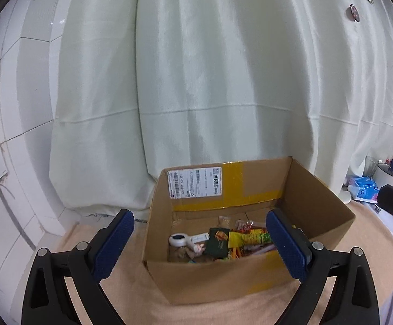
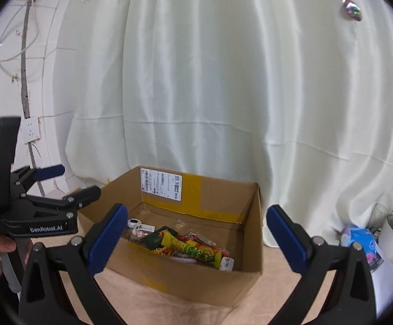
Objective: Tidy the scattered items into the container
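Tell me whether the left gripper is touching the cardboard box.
Apart. In the right wrist view the left gripper hangs in the air left of the box, with wall visible between its open fingers and the cardboard.

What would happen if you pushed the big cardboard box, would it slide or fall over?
The cardboard box would probably slide, not tip: it sits wide and low on the tan cloth. It is likely light, holding only snack packets and small bits. Its open walls may flex when pushed.

Pale curtain hangs straight ahead beyond the fingers, white tiled wall off to their left, tan cloth spread beneath them.
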Demonstrator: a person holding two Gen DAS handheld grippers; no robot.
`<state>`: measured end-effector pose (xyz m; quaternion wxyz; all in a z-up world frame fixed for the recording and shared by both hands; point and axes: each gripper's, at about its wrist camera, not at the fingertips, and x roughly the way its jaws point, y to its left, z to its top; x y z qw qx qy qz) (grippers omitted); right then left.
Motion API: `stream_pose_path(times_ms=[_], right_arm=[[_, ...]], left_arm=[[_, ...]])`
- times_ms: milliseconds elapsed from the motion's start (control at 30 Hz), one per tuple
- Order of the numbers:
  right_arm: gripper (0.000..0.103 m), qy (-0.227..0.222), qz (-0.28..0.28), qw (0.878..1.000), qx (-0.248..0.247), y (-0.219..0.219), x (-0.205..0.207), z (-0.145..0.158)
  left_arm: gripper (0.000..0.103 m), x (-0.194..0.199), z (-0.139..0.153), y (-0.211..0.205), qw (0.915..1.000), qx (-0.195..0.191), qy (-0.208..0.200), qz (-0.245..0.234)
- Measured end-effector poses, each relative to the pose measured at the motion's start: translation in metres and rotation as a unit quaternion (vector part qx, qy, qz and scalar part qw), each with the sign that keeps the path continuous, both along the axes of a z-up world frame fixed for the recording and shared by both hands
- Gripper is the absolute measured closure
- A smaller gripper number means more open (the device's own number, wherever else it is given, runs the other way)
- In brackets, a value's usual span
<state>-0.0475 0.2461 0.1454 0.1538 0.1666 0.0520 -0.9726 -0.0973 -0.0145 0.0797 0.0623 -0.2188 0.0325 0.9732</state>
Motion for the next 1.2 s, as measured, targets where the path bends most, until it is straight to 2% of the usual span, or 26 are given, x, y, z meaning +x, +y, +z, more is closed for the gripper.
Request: stream_pose_path(times_ms=[233, 500, 667, 800, 1200], right_arm=[[0.000, -0.010, -0.007, 1.000, -0.015, 0.013, 0.022, -0.026], [0.000, -0.030, 0.004, 0.999, -0.031, 0.016, 0.027, -0.067], [0.000, -0.037, -0.010, 0.999, -0.027, 0.014, 0.023, -0.088], [0.000, -0.044, -0.014, 0.998, -0.041, 0.020, 0.020, -0.096], [0.000, -0.058, -0.023, 0.998, -0.026, 0.011, 0.013, -0.112]], left_arm=[[0.004, 0.040, -0.022, -0.006, 0.9999, 0.015, 0.004, 0.003], [0.004, 0.061, -0.048, -0.012, 0.9981, 0.049, 0.036, -0.014], [0.004, 0.052, -0.064, -0.013, 0.9984, 0.042, 0.037, -0.005], [0.004, 0.049, -0.076, -0.011, 0.9986, 0.038, 0.036, -0.005], [0.004, 0.055, -0.090, -0.006, 0.9991, 0.023, 0.033, -0.015]])
